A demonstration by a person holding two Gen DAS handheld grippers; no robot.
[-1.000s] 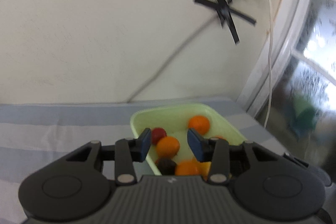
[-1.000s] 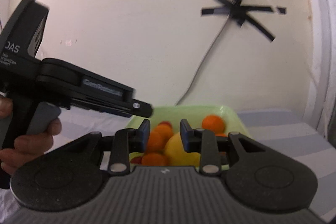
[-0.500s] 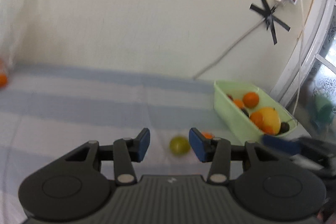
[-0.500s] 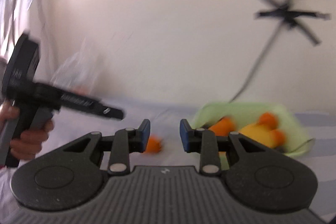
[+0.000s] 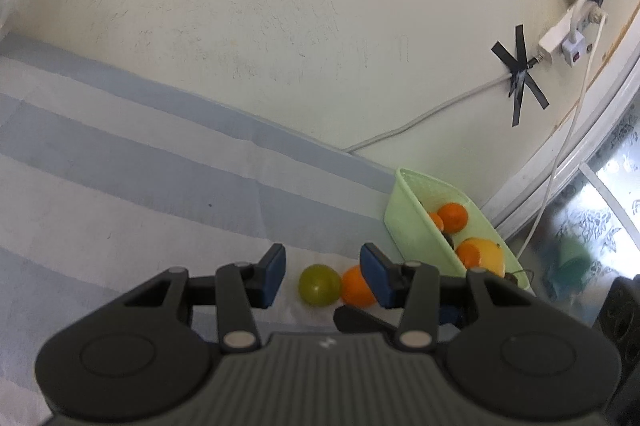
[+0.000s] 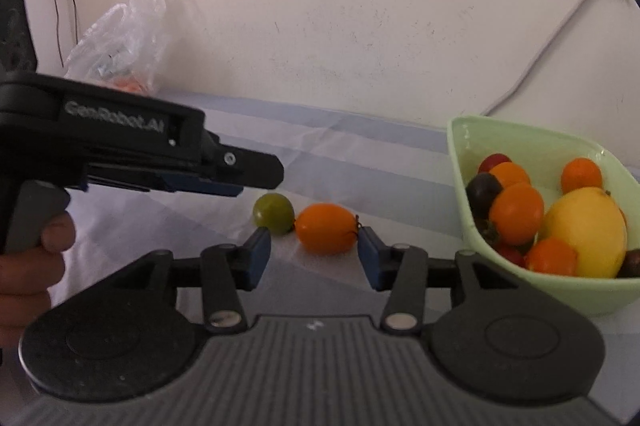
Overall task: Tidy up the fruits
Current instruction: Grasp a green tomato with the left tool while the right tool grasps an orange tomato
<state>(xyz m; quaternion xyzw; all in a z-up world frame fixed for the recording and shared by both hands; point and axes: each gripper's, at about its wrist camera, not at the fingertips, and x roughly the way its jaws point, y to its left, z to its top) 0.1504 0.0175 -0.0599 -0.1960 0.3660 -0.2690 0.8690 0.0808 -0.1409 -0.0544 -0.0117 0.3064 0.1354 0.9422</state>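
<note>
Right wrist view: the right gripper (image 6: 313, 254) has its jaws spread wide, nothing between the blue pads, and an orange tomato (image 6: 327, 228) lies just ahead of them on the blue-and-white striped cloth (image 6: 360, 146). A green tomato (image 6: 274, 213) touches the orange one on its left side. The left gripper (image 6: 256, 172) reaches in from the left above the green tomato; in its own view (image 5: 323, 274) the jaws stand apart and empty, with both loose fruits ahead of them. A pale green basket (image 6: 458, 154) sits near the cloth's right edge, close to the wall, holding a yellow lemon (image 6: 586, 230), several orange fruits, and red and dark ones. A clear plastic bag (image 6: 120, 42) leans against the wall at the cloth's far left.
</note>
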